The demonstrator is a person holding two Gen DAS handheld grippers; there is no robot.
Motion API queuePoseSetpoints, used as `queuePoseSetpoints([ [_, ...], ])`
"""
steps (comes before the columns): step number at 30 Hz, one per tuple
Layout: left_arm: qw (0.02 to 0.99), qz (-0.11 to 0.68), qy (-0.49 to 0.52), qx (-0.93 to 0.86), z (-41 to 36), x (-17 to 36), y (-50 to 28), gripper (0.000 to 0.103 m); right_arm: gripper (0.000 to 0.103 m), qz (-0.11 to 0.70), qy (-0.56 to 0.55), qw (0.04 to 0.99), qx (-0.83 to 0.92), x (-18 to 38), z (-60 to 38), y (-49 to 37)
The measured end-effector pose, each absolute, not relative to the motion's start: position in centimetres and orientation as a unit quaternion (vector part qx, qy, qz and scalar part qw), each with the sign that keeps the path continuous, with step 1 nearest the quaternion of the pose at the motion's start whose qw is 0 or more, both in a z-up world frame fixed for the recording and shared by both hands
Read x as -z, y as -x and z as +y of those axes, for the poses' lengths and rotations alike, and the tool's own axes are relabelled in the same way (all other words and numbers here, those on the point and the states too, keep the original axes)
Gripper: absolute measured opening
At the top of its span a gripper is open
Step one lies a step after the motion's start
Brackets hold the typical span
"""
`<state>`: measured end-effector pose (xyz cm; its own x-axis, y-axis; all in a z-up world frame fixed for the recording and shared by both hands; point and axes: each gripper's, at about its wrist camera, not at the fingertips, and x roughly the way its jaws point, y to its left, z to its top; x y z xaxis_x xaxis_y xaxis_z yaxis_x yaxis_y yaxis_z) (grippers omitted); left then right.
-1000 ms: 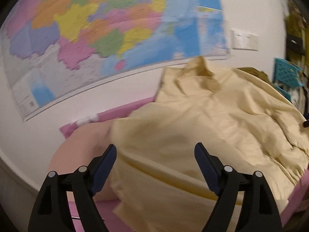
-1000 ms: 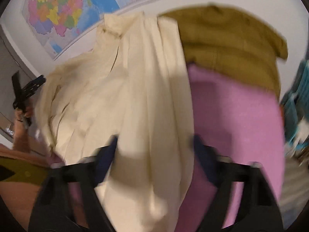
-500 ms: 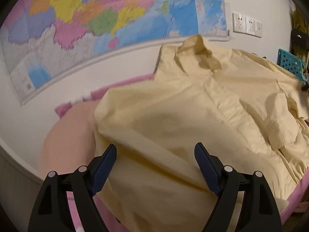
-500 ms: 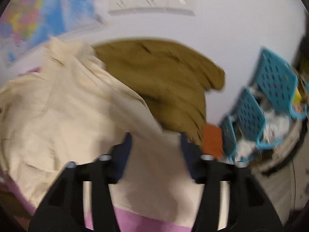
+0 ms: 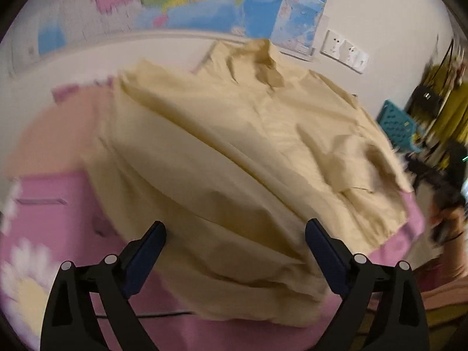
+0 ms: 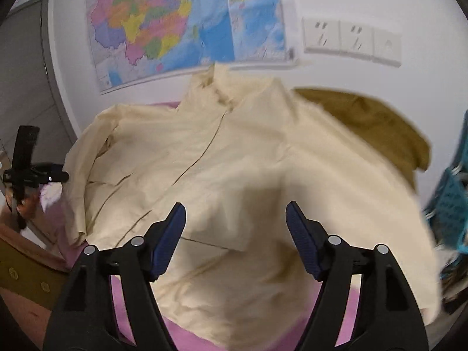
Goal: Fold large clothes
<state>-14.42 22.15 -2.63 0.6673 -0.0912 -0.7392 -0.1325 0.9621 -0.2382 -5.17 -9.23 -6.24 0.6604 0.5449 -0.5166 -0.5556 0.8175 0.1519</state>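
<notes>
Both my grippers, left (image 5: 235, 241) and right (image 6: 235, 223), just let go; fingers spreading, empty. Shirt (image 6: 234, 181) now lies flat, ready to fold.

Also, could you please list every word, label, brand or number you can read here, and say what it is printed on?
None can be read.
Wall map: its print is too small and blurred.
Inset sheet at the map's corner: likewise blurred.
Wall sockets: no lettering visible.
Cream shirt: no label showing.
</notes>
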Motion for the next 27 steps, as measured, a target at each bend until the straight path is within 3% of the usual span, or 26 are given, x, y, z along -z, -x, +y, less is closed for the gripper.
queuePoseSetpoints([
  [1,0.899,0.414,0.144,-0.019,21.9,3.2,13.9,0.091,0.069,0.293,-0.005,0.905,-0.307,7.0,-8.7,4.6],
  [3,0.895,0.422,0.138,-0.046,21.8,3.9,13.3,0.062,0.068,0.305,-0.017,0.901,-0.308,7.9,-8.0,4.3],
  [4,0.894,0.425,0.132,-0.056,22.0,4.0,13.3,0.038,0.067,0.309,-0.02,0.9,-0.308,8.2,-7.7,4.2],
  [5,0.894,0.422,0.141,-0.053,22.8,3.4,13.6,0.023,0.066,0.31,-0.023,0.899,-0.309,8.2,-7.4,4.4],
  [7,0.9,0.398,0.169,-0.05,25.3,1.3,14.7,0.013,0.065,0.308,-0.029,0.899,-0.311,8.4,-8.0,4.9],
  [13,0.905,0.336,0.168,-0.198,34.8,-4.2,17.8,0.015,0.065,0.295,-0.035,0.91,-0.291,8.1,-9.7,5.5],
  [15,0.882,0.355,0.144,-0.274,37.0,-3.5,17.5,0.028,0.065,0.297,-0.041,0.911,-0.282,8.4,-10.2,5.5],
  [17,0.84,0.398,0.059,-0.363,37.5,-1.2,16.2,0.053,0.065,0.302,-0.046,0.912,-0.272,8.9,-10.8,5.5],
  [21,0.836,0.438,0.045,-0.327,36.1,2.3,16.6,0.057,0.065,0.308,-0.063,0.916,-0.248,9.8,-12.5,6.3],
  [22,0.862,0.417,0.059,-0.283,35.1,2.1,17.8,0.057,0.067,0.308,-0.072,0.917,-0.243,10.0,-13.4,6.9],
  [25,0.911,0.36,0.074,-0.186,33.0,0.6,21.6,0.077,0.074,0.306,-0.075,0.921,-0.228,10.3,-15.0,8.6],
  [27,0.931,0.335,0.074,-0.123,30.7,-0.1,24.3,0.078,0.078,0.306,-0.069,0.923,-0.221,10.9,-16.1,10.4],
])
